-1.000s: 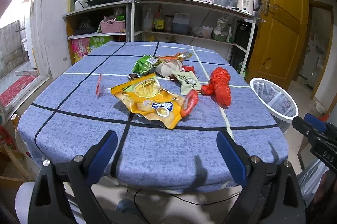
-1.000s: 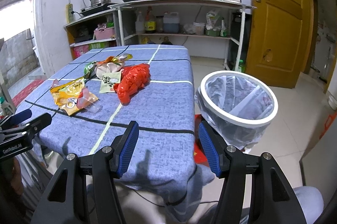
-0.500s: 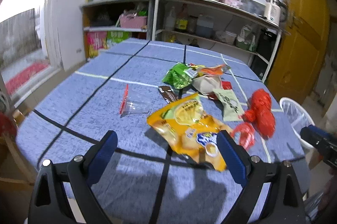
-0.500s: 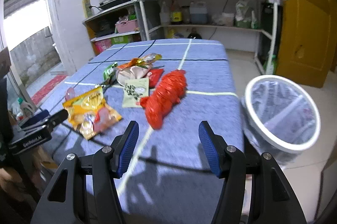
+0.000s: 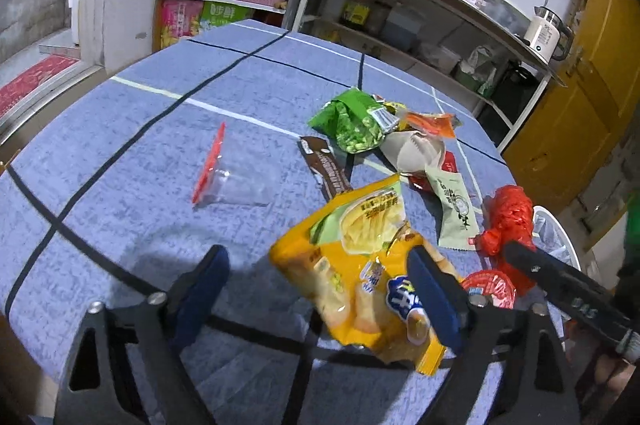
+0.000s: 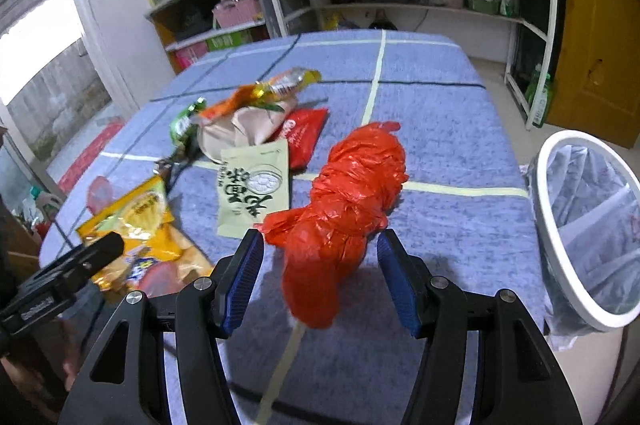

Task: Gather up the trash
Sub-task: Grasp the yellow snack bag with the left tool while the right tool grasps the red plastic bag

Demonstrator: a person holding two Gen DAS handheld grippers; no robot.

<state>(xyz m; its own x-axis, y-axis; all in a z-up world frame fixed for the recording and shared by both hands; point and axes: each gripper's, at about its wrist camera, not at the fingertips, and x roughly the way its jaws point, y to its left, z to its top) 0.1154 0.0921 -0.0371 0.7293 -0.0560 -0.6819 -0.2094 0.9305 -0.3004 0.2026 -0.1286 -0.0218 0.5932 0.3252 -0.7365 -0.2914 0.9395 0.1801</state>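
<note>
Left gripper closing, the yellow snack bag between its jaws but not yet pinched. Right gripper gapes around the red plastic bag, untouched. Slippery film could slide away, missing the bin to its right.

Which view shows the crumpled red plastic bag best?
Right wrist view: the crumpled red plastic bag lies whole and central. In the left wrist view it sits small at the right, partly behind the other tool.
</note>
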